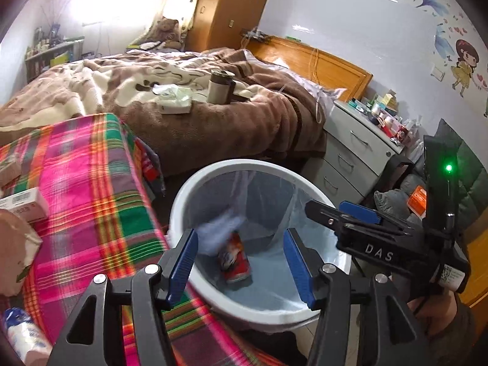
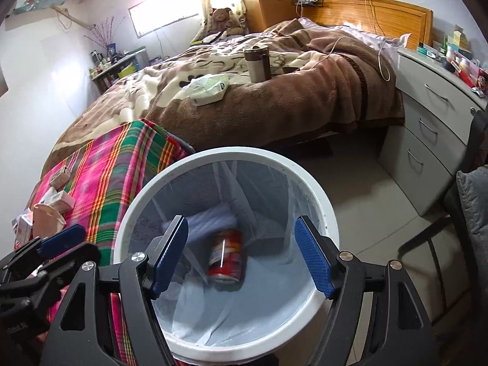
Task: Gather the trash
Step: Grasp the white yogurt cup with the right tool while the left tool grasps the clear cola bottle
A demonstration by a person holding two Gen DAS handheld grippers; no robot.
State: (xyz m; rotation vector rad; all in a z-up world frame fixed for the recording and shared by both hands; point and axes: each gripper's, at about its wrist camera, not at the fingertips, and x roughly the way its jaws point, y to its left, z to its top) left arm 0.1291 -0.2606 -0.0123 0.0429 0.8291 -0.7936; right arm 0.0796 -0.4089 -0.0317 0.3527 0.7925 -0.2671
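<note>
A white trash bin (image 1: 183, 195) (image 2: 317, 195) with a clear liner stands on the floor beside the plaid-covered surface (image 1: 91, 177) (image 2: 116, 167). A red can (image 1: 235, 259) (image 2: 227, 256) lies inside it, and a blurred pale piece of trash (image 1: 218, 228) (image 2: 213, 216) shows above the can. My left gripper (image 1: 241, 262) is open and empty over the bin's near rim. My right gripper (image 2: 244, 256) is open and empty above the bin; it also shows in the left wrist view (image 1: 360, 213). Small boxes (image 1: 24, 204) (image 2: 58, 198) and crumpled paper (image 1: 15, 241) (image 2: 45, 219) lie on the plaid cloth.
A bed with a brown blanket (image 1: 213, 113) (image 2: 274, 91) holds a tissue pack (image 1: 175, 100) (image 2: 210, 88) and a brown cup (image 1: 220, 87) (image 2: 257, 64). A grey drawer unit (image 1: 353, 152) (image 2: 433, 134) stands right of the bin. A chair (image 2: 457, 228) with clothes is at right.
</note>
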